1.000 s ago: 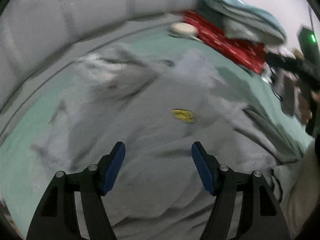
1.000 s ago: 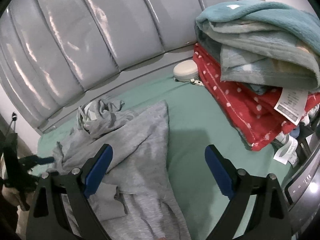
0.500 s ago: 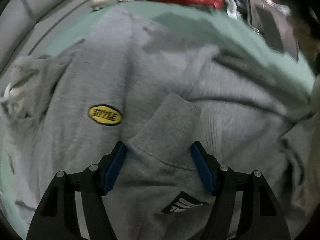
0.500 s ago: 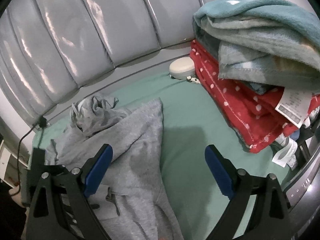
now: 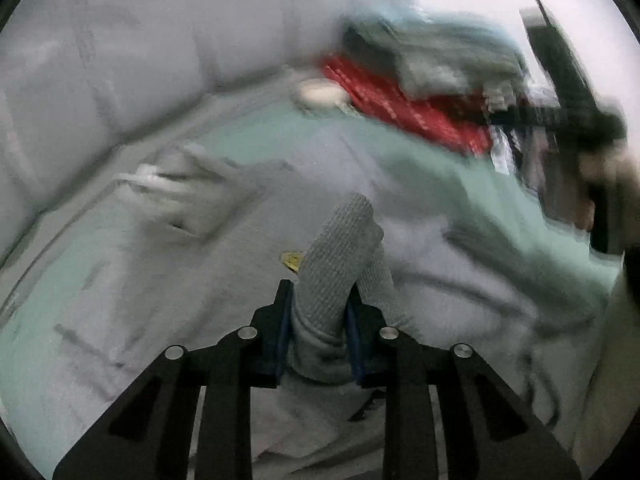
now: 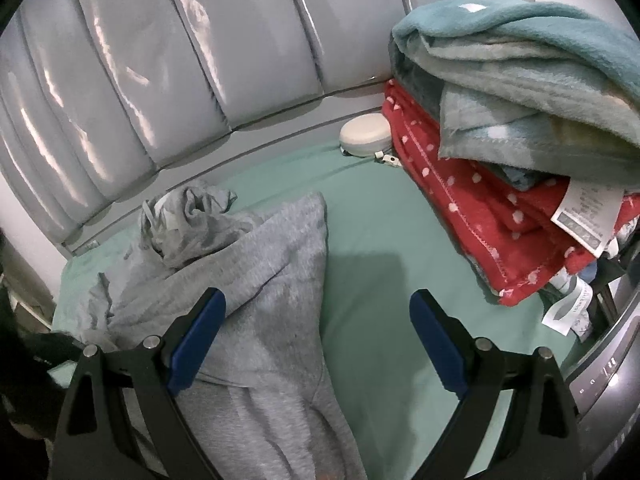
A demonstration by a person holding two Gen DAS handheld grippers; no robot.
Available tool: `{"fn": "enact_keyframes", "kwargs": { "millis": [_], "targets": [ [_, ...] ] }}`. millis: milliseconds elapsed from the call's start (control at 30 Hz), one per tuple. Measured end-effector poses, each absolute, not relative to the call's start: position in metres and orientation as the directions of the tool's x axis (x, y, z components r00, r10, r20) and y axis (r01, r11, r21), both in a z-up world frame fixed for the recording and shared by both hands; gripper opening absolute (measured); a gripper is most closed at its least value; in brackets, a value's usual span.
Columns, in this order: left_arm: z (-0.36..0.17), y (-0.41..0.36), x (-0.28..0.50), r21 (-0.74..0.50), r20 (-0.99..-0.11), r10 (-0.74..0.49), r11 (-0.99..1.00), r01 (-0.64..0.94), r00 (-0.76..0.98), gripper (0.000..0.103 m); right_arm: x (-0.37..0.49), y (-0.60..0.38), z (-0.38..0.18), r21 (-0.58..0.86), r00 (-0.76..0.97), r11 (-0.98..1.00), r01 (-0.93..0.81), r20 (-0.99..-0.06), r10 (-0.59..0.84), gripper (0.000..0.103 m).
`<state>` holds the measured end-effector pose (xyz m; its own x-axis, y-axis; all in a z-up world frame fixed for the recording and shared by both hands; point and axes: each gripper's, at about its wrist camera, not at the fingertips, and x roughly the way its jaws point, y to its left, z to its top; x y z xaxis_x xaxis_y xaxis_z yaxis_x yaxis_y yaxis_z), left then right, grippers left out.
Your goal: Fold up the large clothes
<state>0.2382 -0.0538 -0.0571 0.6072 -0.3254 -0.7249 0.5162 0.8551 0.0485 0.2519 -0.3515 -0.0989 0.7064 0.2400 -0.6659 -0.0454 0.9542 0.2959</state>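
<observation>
Bed: mint-green sheet point(image 6: 384, 240) under a padded grey headboard point(image 6: 168, 60).
Left gripper point(image 5: 318, 312): fingers clamped on the ribbed cuff point(image 5: 340, 248) of a grey hoodie point(image 6: 256, 288); the cuff sticks up and away between them, the rest of that view blurred.
Hoodie: lies on the sheet's left half, long axis running from the crumpled hood point(image 6: 188, 220) near the headboard down toward the camera.
Yellow patch point(image 5: 291, 259): just left of the cuff.
Right gripper point(image 6: 316, 336): fingers wide apart, holding nothing, above the hoodie's edge and bare sheet.
White round case point(image 6: 365, 136): by the headboard.
Blankets: red dotted blanket point(image 6: 480, 208) under a teal blanket point(image 6: 520, 60), far right.
</observation>
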Motion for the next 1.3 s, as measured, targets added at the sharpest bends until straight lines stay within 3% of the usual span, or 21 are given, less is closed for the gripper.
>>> {"fn": "enact_keyframes", "kwargs": {
  "millis": [267,467,500,633,700,767,900,1100,1300],
  "targets": [
    [0.05,0.02,0.262,-0.01,-0.428,-0.082,0.996,0.086,0.9,0.026,0.247,-0.354,-0.092,0.321,0.716,0.946,-0.049,-0.649,0.258,0.093],
    [0.112,-0.015,0.275,-0.019,-0.167,0.111,0.993,-0.116,0.98,0.026,0.248,-0.362,-0.092,0.347,0.725,0.938,-0.026,-0.639,0.257,0.093],
    [0.115,-0.025,0.279,-0.016,-0.155,0.112,0.993,-0.116,0.981,0.026,0.248,-0.364,-0.092,0.352,0.727,0.936,-0.022,-0.637,0.257,0.093],
    [0.093,-0.078,0.297,0.033,-0.248,0.084,0.996,-0.078,0.965,0.026,0.249,-0.371,-0.092,0.371,0.732,0.929,-0.003,-0.632,0.255,0.093],
    [0.051,-0.108,0.304,0.046,-0.416,-0.009,0.999,0.03,0.909,0.033,0.249,-0.375,-0.092,0.382,0.733,0.924,0.006,-0.63,0.256,0.093],
    [0.008,-0.124,0.303,0.021,-0.575,-0.112,0.988,0.151,0.81,0.051,0.249,-0.378,-0.092,0.392,0.733,0.92,0.01,-0.629,0.26,0.093],
    [-0.065,-0.134,0.274,-0.052,-0.761,-0.243,0.947,0.316,0.602,0.056,0.248,-0.382,-0.09,0.41,0.727,0.912,0.011,-0.63,0.275,0.093],
    [-0.065,-0.058,0.243,-0.106,-0.799,-0.249,0.954,0.279,0.547,0.059,0.248,-0.377,-0.091,0.405,0.714,0.914,0.001,-0.64,0.283,0.093],
    [-0.051,0.053,0.229,0.035,-0.775,-0.072,0.987,0.156,0.627,0.063,0.251,-0.357,-0.105,0.391,0.672,0.92,-0.038,-0.672,0.313,0.093]
  ]
}}
